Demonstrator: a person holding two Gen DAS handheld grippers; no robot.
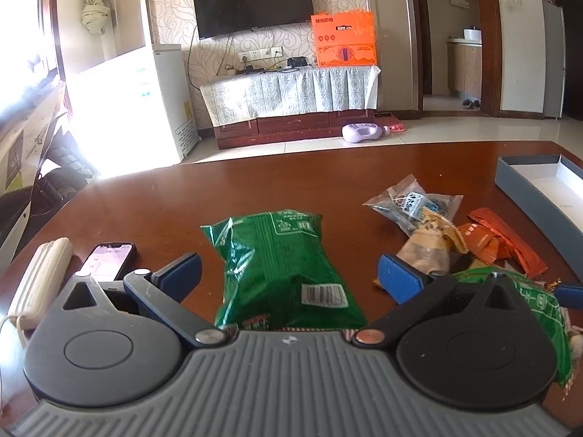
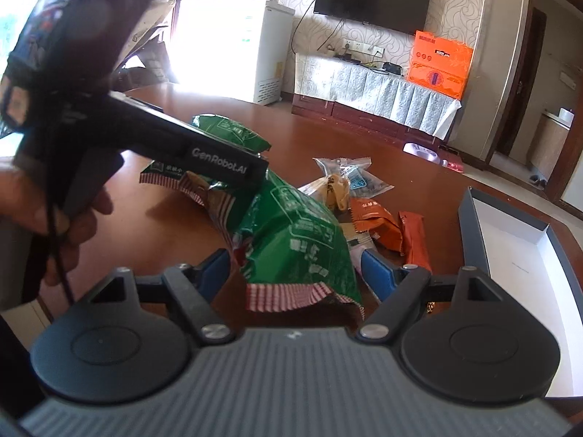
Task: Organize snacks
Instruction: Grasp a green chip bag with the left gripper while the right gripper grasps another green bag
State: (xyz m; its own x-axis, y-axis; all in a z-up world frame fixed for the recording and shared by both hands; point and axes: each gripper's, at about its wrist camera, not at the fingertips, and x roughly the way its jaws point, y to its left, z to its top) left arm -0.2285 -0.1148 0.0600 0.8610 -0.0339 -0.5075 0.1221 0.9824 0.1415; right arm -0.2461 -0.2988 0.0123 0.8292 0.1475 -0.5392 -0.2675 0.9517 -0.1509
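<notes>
Both claws are spread wide: the left gripper (image 1: 291,273) straddles one green bag (image 1: 284,269), the right gripper (image 2: 291,269) another green bag (image 2: 302,244). Neither looks pinched yet, I think. Puffy bags might squirt out sideways, and the box (image 2: 470,229) sits off right.

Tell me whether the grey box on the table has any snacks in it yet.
Empty where visible: the grey box shows only bare white lining; its near end is hidden. The snacks lie outside it.

**Count of things on the surface**

There are two green snack bags (image 1: 280,273) (image 2: 306,240). One clear packet (image 1: 411,204) with a blue label is there, and one tan packet (image 1: 430,244). The orange packets (image 1: 503,240) are at least two; the exact number I cannot tell. One open box (image 2: 470,225), one phone (image 1: 109,260), one white power bank (image 1: 40,284).
</notes>
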